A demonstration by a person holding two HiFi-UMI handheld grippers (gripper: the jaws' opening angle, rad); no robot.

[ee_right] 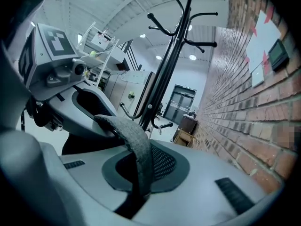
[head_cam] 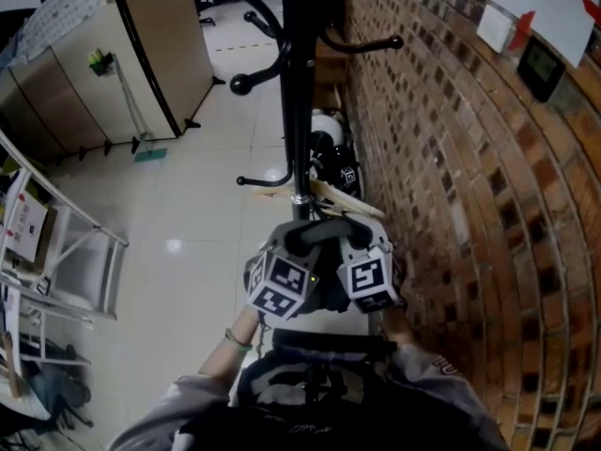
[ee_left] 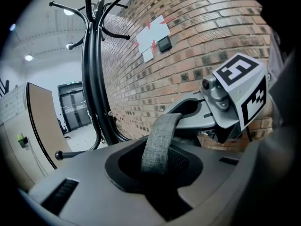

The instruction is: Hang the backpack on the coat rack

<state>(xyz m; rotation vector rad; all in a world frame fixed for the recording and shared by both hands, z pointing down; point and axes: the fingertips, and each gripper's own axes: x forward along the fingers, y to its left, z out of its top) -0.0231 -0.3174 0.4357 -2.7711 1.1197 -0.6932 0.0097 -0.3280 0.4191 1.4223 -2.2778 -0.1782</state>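
Backpack held up in front of the coat rack, seen from beside the person. The left gripper (head_cam: 299,241) and the right gripper (head_cam: 353,239) stand side by side, jaws pointing toward the black pole of the coat rack (head_cam: 299,111). Both are clenched on the same grey carry strap (head_cam: 325,229) of the backpack (head_cam: 300,374), which hangs below them, close against the person's body.

In the left gripper view the strap (ee_left: 159,142) rises out of the gap between the jaws and bends right toward the right gripper (ee_left: 189,111). In the right gripper view the strap (ee_right: 135,142) drops into the gap between that gripper's jaws, which are pressed tight on it. It arches left to the left gripper (ee_right: 96,108).

The strap sits on the near side of the pole and is on no hook. The curved hooks (ee_right: 160,28) spread from the pole higher up, with one more hook (head_cam: 246,85) lower on the left. A brick wall (head_cam: 451,158) runs along the right. Pale tiled floor (head_cam: 188,205) stretches left to a wooden cabinet (head_cam: 141,54) at the far left.
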